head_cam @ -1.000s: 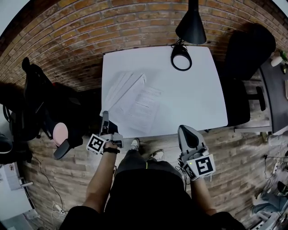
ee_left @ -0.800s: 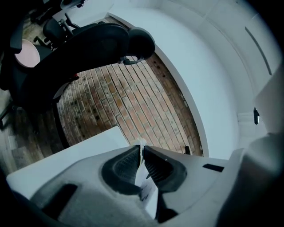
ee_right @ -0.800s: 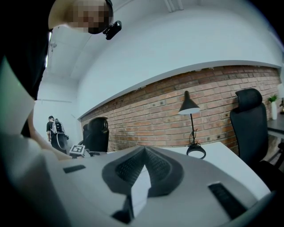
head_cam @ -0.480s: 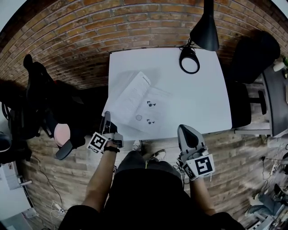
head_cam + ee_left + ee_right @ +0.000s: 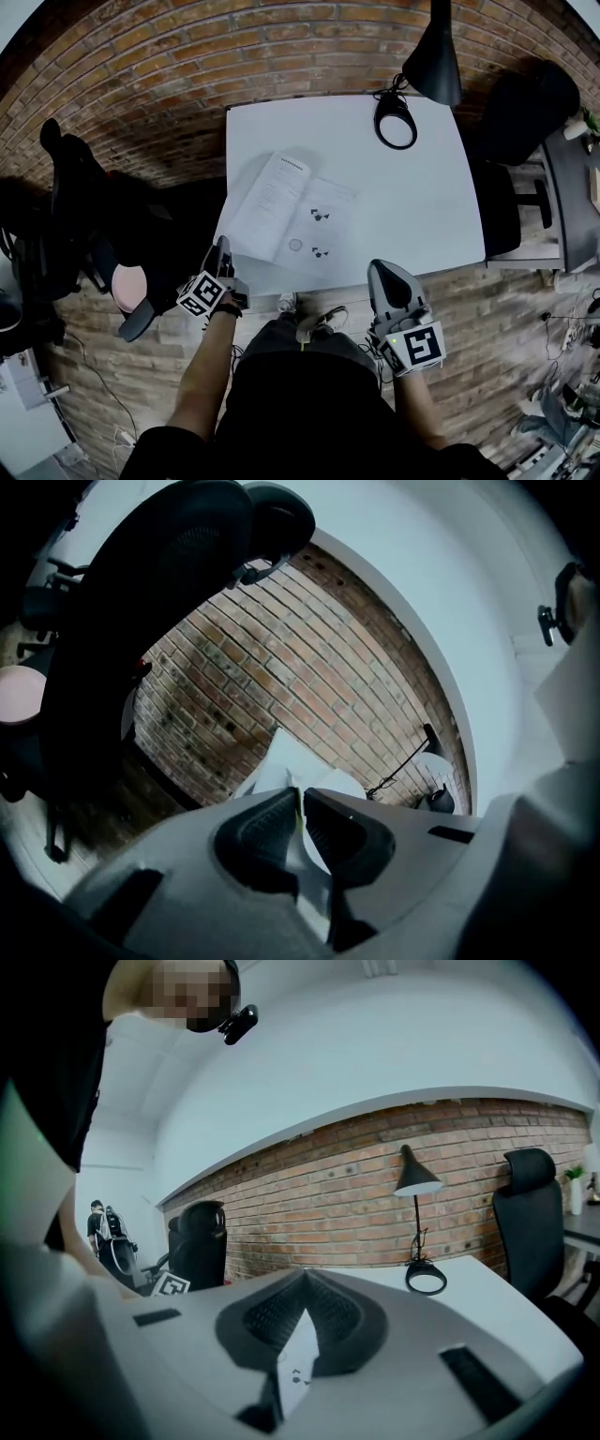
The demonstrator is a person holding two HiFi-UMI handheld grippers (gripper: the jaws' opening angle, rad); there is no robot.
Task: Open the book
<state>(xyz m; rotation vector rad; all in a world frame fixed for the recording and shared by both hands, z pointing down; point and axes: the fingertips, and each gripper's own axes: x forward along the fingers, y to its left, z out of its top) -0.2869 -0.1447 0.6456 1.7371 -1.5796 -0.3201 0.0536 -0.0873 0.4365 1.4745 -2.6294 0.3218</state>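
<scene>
- One white table [image 5: 412, 206]
- One book [image 5: 291, 220]
- One desk lamp [image 5: 431, 61] — black
- Two black office chairs — left chair [image 5: 75, 183], right chair [image 5: 525, 103]
- Two grippers — left gripper [image 5: 222, 246], right gripper [image 5: 387, 272]

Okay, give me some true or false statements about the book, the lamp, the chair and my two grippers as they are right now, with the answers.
1. The book lies open on the white table. True.
2. The lamp has its ring base resting on the book. False: the base sits toward the table's far right corner, apart from the book.
3. The left gripper and the right gripper both have their jaws spread wide. False: both sets of jaws are together, with nothing between them.
4. A black chair stands by the table's right side. True.
</scene>
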